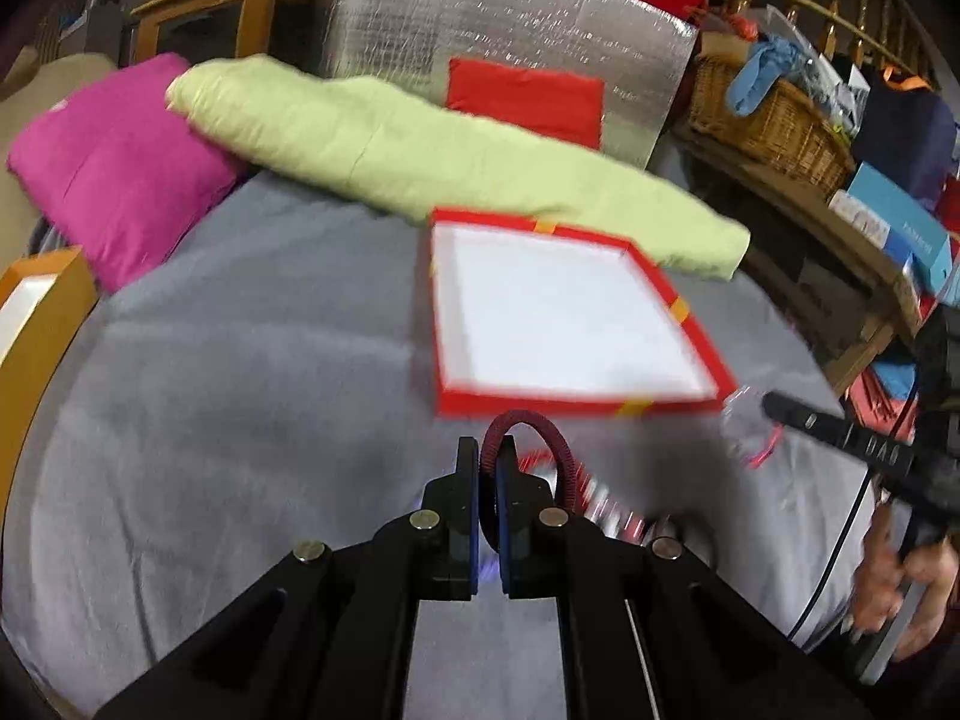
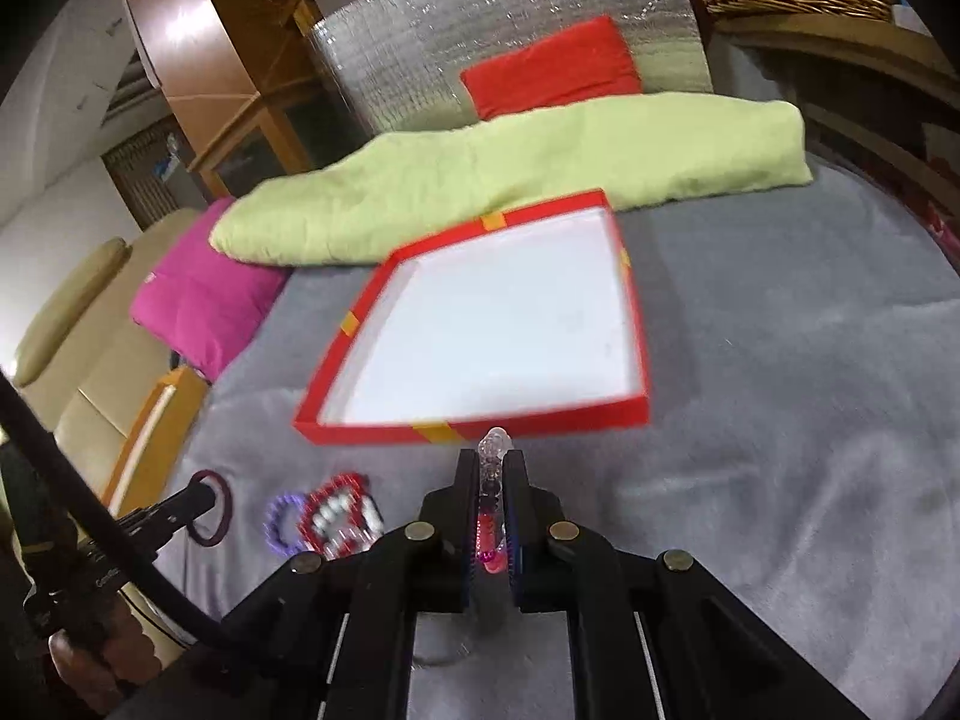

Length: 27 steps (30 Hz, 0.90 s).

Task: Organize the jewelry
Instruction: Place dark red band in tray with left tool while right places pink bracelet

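Note:
A shallow red box [image 1: 702,339] with a white inside lies on the grey blanket; it also shows in the right wrist view [image 2: 636,324]. My left gripper [image 1: 487,456] is shut on a dark red bangle [image 1: 555,444], held just short of the box's near edge. The bangle and left gripper also show in the right wrist view [image 2: 210,507]. My right gripper [image 2: 492,468] is shut on a clear and pink beaded bracelet [image 2: 493,450], near the box's front rim; it also shows in the left wrist view [image 1: 780,405]. A purple bracelet [image 2: 282,525] and a red and white beaded one [image 2: 342,516] lie on the blanket.
A long green pillow [image 1: 420,144] lies behind the box, a pink cushion [image 1: 114,168] at the far left. A silver foil bag [image 1: 510,18] and a red cushion [image 1: 528,96] stand behind. An orange box [image 1: 36,312] sits at the left edge. A wicker basket [image 1: 774,114] stands right.

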{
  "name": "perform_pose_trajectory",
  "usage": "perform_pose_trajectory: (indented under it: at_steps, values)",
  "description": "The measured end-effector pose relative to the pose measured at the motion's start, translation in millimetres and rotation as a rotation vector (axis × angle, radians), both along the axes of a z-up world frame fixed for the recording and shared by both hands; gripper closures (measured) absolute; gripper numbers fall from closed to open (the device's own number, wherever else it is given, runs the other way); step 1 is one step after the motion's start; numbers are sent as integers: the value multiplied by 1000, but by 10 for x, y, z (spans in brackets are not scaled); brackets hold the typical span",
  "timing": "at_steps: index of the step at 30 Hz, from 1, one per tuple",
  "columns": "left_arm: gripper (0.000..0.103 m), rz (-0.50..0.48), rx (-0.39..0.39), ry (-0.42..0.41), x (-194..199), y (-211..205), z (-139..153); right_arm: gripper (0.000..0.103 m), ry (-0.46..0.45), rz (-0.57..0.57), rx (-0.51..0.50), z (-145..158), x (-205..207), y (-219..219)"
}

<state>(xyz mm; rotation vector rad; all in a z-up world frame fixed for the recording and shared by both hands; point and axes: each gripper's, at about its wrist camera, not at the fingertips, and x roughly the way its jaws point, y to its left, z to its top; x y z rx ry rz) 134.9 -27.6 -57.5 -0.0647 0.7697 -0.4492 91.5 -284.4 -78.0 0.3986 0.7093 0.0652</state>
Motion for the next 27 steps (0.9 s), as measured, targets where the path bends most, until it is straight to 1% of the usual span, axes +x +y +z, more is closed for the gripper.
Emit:
perform_pose_trajectory:
  at_steps: [3, 5, 7, 10, 13, 19, 25, 27]
  values:
    - [98, -8, -13, -18, 225, -225, 96, 95, -26, 3, 30, 44, 163, -4]
    - [98, -12, -26, -16, 389, -336, 115, 95, -26, 1, 54, 30, 289, -27]
    - [98, -13, -39, -10, 552, -431, 105, 95, -22, -9, 87, -4, 440, -62]
    - [98, -9, -38, -7, 701, -511, 55, 95, -18, -24, 107, -42, 647, -101]
    - [98, -17, -12, 33, 817, -624, -53, 95, -9, -25, 139, -107, 830, -135]
    - [98, -43, 50, 51, 959, -827, -173, 95, 9, -37, 168, -232, 1105, -158]
    - [98, -53, 89, 98, 1077, -946, -368, 95, 56, -64, 213, -417, 1299, -234]
    - [98, -52, 117, 109, 1094, -990, -436, 95, 67, -73, 215, -454, 1322, -247]
